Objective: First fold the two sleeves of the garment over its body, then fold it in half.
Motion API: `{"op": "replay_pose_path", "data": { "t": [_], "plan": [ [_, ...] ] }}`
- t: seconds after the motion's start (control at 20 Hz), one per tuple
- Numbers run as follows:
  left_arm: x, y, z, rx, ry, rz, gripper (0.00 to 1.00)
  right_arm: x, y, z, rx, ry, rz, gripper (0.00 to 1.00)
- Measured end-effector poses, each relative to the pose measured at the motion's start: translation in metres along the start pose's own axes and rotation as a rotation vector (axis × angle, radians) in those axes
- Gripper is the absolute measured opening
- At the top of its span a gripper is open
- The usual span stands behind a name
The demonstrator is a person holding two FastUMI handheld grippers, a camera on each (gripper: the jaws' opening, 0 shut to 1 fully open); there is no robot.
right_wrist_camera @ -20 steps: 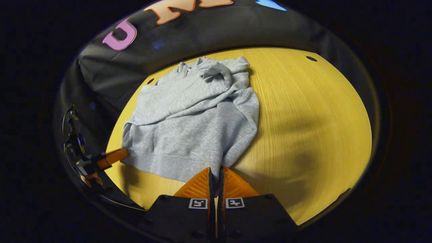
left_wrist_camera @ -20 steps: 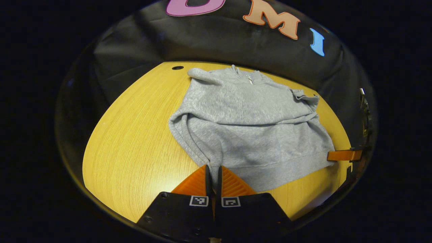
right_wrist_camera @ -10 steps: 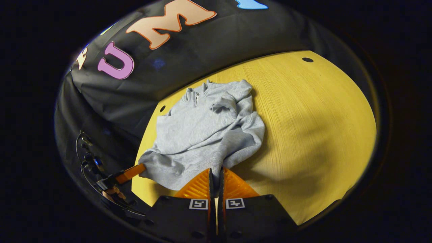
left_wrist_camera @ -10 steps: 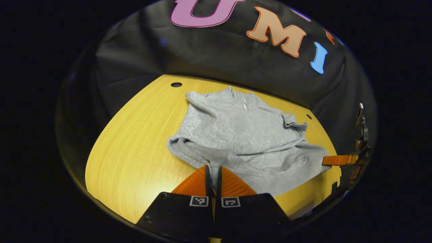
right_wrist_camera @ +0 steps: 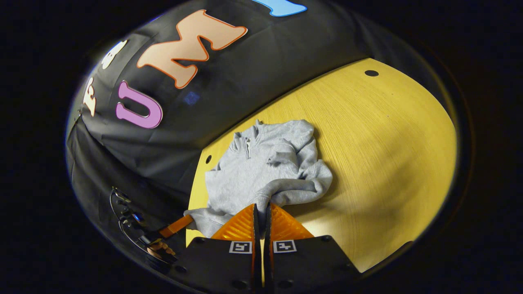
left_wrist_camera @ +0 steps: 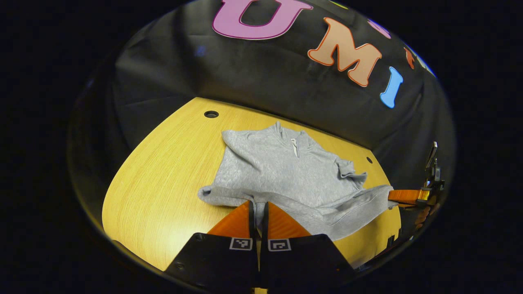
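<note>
Your left gripper (left_wrist_camera: 256, 210) pinches the hem of the grey garment (left_wrist_camera: 286, 171) between its 2 fingers, at the near left corner, with the cloth rising into the narrow gap. Your right gripper (right_wrist_camera: 261, 212) pinches the hem's other corner the same way. Between the 2 grippers the hem hangs lifted off the table (left_wrist_camera: 163, 171), curving over the garment's body. Beyond that the body lies on the table with both sleeves folded across it, the collar and short zip toward the booth's far wall. The right gripper's fingers (left_wrist_camera: 404, 196) show at the left gripper view's right edge, touching the hem.
</note>
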State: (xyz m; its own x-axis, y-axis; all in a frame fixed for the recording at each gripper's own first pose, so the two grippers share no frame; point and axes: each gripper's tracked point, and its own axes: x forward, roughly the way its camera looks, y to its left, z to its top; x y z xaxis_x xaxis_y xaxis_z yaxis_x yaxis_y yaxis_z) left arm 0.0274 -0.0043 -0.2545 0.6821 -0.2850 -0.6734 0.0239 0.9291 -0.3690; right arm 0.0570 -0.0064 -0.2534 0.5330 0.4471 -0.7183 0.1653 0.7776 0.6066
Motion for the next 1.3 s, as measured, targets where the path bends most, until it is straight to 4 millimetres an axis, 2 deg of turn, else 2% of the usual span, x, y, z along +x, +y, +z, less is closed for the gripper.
{"op": "replay_pose_path", "data": {
  "t": [0.1, 0.35, 0.45, 0.5, 0.6, 0.8, 0.85, 0.95, 1.0, 1.05, 1.1, 1.25, 1.3],
  "plan": [
    [0.010, 0.004, 0.011, -0.007, 0.007, -0.002, 0.00, 0.007, 0.003, 0.014, 0.051, -0.006, 0.010, 0.05],
    [0.049, 0.010, 0.028, -0.051, 0.057, -0.010, 0.00, 0.044, 0.002, 0.044, 0.169, -0.008, -0.015, 0.05],
    [0.067, 0.014, 0.027, -0.093, 0.098, -0.010, 0.00, 0.061, -0.001, 0.050, 0.219, -0.001, -0.035, 0.02],
    [0.075, 0.016, 0.028, -0.116, 0.120, -0.011, 0.00, 0.070, -0.002, 0.052, 0.245, -0.004, -0.042, 0.07],
    [0.089, 0.022, 0.025, -0.155, 0.161, -0.017, 0.00, 0.086, -0.004, 0.055, 0.284, 0.003, -0.057, 0.05],
    [0.109, 0.030, 0.023, -0.225, 0.216, -0.048, 0.01, 0.114, -0.014, 0.058, 0.315, 0.015, -0.105, 0.06],
    [0.115, 0.032, 0.022, -0.240, 0.224, -0.053, 0.05, 0.119, -0.014, 0.059, 0.324, 0.018, -0.110, 0.11],
    [0.120, 0.035, 0.025, -0.278, 0.226, -0.066, 0.11, 0.127, -0.016, 0.063, 0.336, 0.008, -0.114, 0.12],
    [0.123, 0.036, 0.030, -0.298, 0.213, -0.062, 0.15, 0.135, -0.015, 0.067, 0.336, -0.007, -0.113, 0.17],
    [0.125, 0.042, 0.035, -0.303, 0.186, -0.044, 0.18, 0.133, -0.010, 0.071, 0.338, -0.025, -0.097, 0.13],
    [0.125, 0.048, 0.042, -0.291, 0.153, -0.020, 0.39, 0.133, -0.004, 0.077, 0.338, -0.046, -0.075, 0.30],
    [0.124, 0.043, 0.068, -0.232, 0.054, 0.003, 0.98, 0.130, 0.003, 0.093, 0.272, -0.130, -0.062, 0.86],
    [0.121, 0.044, 0.077, -0.189, 0.021, 0.024, 0.95, 0.126, -0.001, 0.099, 0.216, -0.170, -0.084, 0.98]
  ]
}}
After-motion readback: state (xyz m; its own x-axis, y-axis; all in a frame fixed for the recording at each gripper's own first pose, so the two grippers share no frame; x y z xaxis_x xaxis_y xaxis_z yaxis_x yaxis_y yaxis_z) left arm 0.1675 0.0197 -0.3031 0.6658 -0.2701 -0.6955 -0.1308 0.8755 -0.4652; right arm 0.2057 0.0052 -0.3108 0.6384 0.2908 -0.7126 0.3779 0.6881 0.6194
